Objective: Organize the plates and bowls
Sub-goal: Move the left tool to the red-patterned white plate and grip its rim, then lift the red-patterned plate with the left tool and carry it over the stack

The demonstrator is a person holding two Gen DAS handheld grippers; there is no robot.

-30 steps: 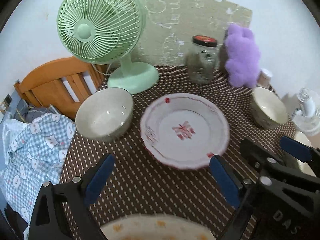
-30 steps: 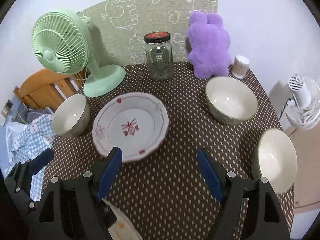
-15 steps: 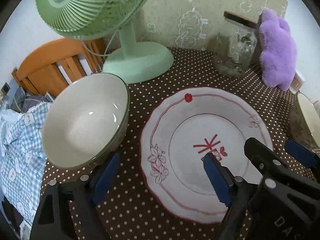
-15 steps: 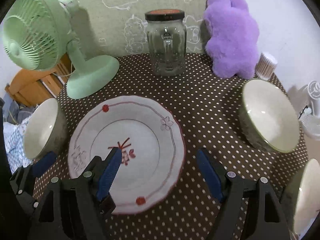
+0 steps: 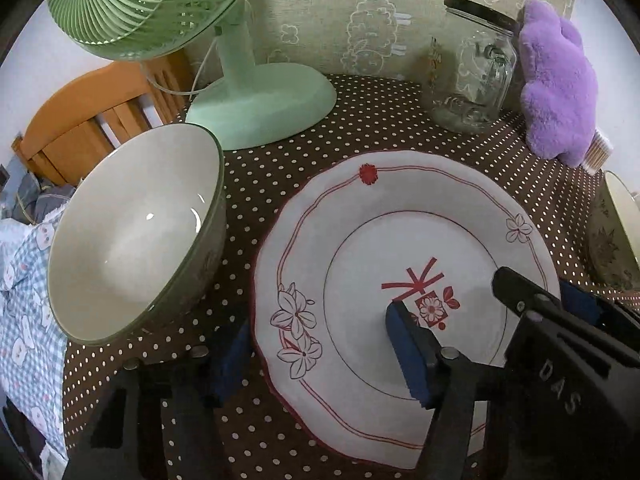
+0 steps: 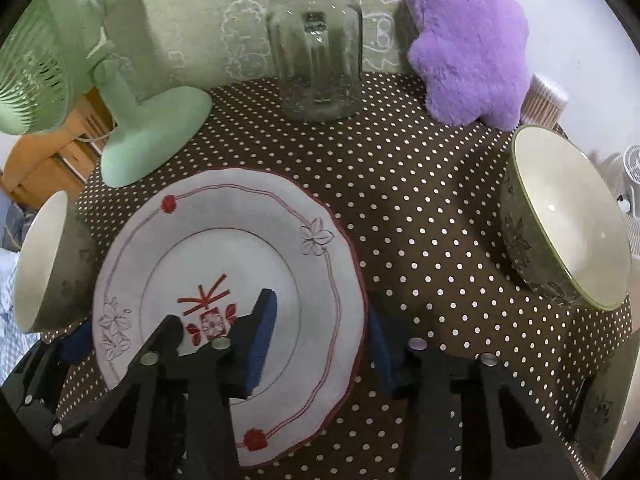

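— Two wrist views. Left first?
— Left gripper [image 5: 320, 354] wide, straddling plate [image 5: 400, 248] left rim, readying a lift; bowl [image 5: 132, 232] just left.
— Right?
— Right gripper [image 6: 320, 338] wide astride plate [image 6: 224, 256] right rim; second bowl [image 6: 564, 216] far right.

I am holding my left hand-held gripper [image 5: 320, 354] low in the frame with its jaws spread wide, one blue-padded finger at the lower left and the other at lower centre. I am holding my right hand-held gripper [image 6: 320, 344] the same way, jaws wide apart, its blue pads sitting left and right of the lower centre. In the left view, my right gripper's black body is showing at the lower right edge.
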